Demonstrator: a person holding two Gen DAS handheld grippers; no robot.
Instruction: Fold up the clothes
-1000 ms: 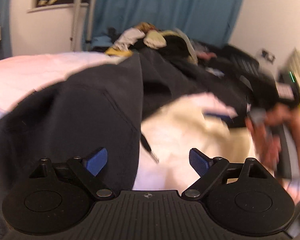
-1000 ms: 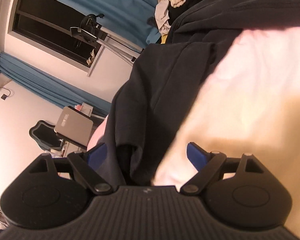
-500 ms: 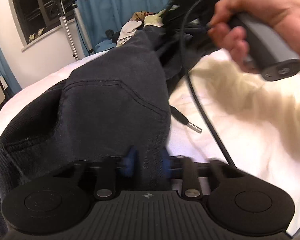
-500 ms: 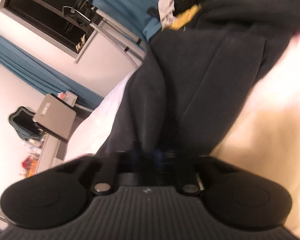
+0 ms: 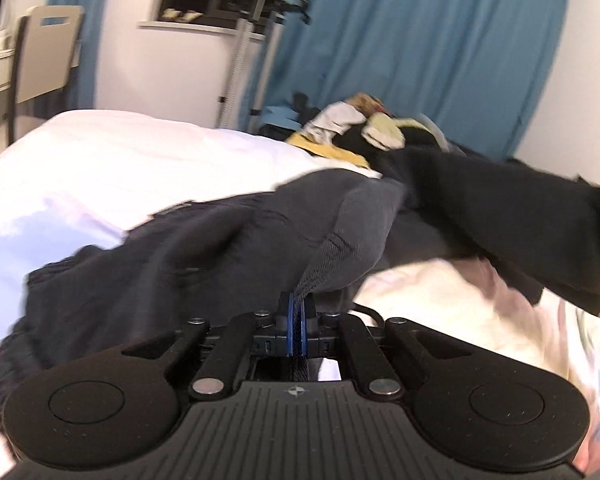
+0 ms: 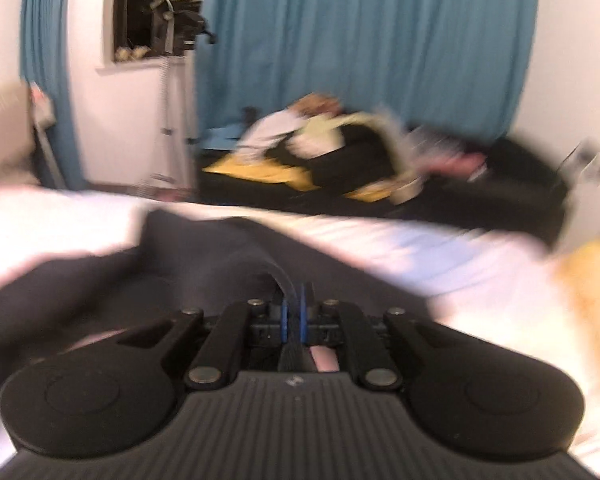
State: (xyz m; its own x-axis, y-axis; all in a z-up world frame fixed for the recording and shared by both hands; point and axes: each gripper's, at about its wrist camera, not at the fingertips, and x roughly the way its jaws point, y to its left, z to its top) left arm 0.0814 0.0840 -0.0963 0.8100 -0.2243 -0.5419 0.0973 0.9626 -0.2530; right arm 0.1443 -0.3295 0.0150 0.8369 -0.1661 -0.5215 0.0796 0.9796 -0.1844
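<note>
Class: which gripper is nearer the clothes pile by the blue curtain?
Cannot tell. The left gripper and right gripper are each shut on the dark garment on the bed, with the pile well beyond both.

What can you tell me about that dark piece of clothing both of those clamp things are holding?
The dark garment looks like charcoal or navy woven cloth with visible stitched seams, possibly trousers, though I can't be sure. It lies rumpled across the white bed, one fold lifted. The left gripper pinches a raised edge between its blue fingers; the right gripper is likewise shut on the cloth, in a blurred view.
</note>
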